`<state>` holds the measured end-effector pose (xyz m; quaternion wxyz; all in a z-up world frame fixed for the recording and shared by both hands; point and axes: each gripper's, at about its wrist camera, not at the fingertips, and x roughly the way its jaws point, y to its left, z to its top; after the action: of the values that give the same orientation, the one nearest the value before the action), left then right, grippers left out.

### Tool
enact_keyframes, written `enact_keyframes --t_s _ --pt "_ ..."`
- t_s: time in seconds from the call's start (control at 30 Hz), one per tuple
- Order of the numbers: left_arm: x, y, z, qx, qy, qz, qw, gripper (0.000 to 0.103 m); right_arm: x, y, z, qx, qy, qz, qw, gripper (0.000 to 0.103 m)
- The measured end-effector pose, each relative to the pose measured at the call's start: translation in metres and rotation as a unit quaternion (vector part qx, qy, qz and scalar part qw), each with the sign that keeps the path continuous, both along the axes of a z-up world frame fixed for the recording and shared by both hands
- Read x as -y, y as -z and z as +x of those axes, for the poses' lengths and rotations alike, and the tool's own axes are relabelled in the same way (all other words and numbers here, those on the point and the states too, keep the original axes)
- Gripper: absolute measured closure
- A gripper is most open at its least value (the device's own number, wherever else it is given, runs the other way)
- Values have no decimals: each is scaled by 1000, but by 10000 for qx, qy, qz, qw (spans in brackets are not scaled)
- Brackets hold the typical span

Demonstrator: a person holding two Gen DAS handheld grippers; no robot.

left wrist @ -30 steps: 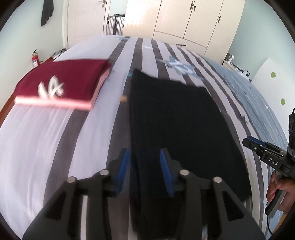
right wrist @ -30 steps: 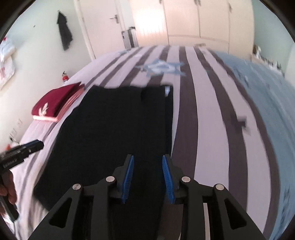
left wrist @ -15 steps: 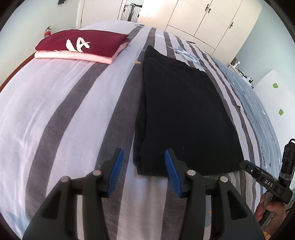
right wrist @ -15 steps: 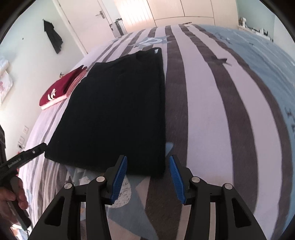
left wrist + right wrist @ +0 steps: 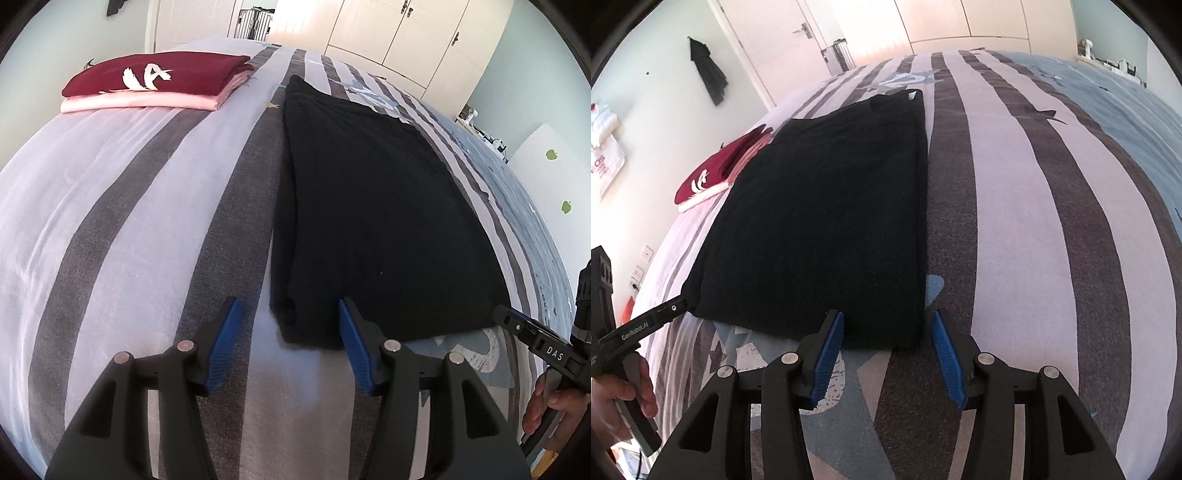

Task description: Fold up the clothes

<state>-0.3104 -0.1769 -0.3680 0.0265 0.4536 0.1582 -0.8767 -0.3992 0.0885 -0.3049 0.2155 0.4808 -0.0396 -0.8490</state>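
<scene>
Black folded garment (image 5: 373,206) laid flat on the grey-and-white striped bedspread (image 5: 122,206), left gripper (image 5: 288,338) held spread wide at its near left corner, right gripper (image 5: 886,343) likewise parted at the near right corner, nothing clamped, maroon-and-pink folded stack (image 5: 155,83) set well apart.

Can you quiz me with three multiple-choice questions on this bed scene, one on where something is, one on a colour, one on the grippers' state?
1. Where does the black garment lie relative to the folded stack?
A. on top of it
B. beside it, apart, on the striped bed
C. under it

2. What colour is the stack's top piece?
A. maroon
B. green
C. yellow

3. How are the left gripper and right gripper?
A. both shut on cloth
B. one open, one shut
C. both open

Answers:
1 B, bedding shows between them.
2 A, maroon over pink.
3 C, nothing lies between either pair of fingers.
</scene>
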Motion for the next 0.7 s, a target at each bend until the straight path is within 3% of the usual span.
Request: enact_keyframes --t_s 0.1,0.13,0.2,0.23,0.3,0.6,0.7 --pt "-4 -3 -2 17 82 -37 10000 56 2 1 0 -43 -57 81 9999 57" --pt "-5 -4 -2 23 109 -49 9999 69 4 1 0 -57 -82 119 9999 58" --pt "-8 -7 -3 35 163 -74 9998 83 7 -1 -2 -44 -214 152 9996 77" --pt "-9 -8 -4 40 191 -86 9998 86 7 -1 -3 -22 -217 165 9996 79" --pt "-11 -10 -5 52 245 -111 9996 88 5 -5 -5 32 -218 131 9997 88" --pt "-17 -47 29 11 350 -64 9994 92 -4 -35 14 -7 -244 47 9997 94" --pt "-21 -39 68 414 373 -18 9984 92 -8 -36 42 200 -362 119 9991 94"
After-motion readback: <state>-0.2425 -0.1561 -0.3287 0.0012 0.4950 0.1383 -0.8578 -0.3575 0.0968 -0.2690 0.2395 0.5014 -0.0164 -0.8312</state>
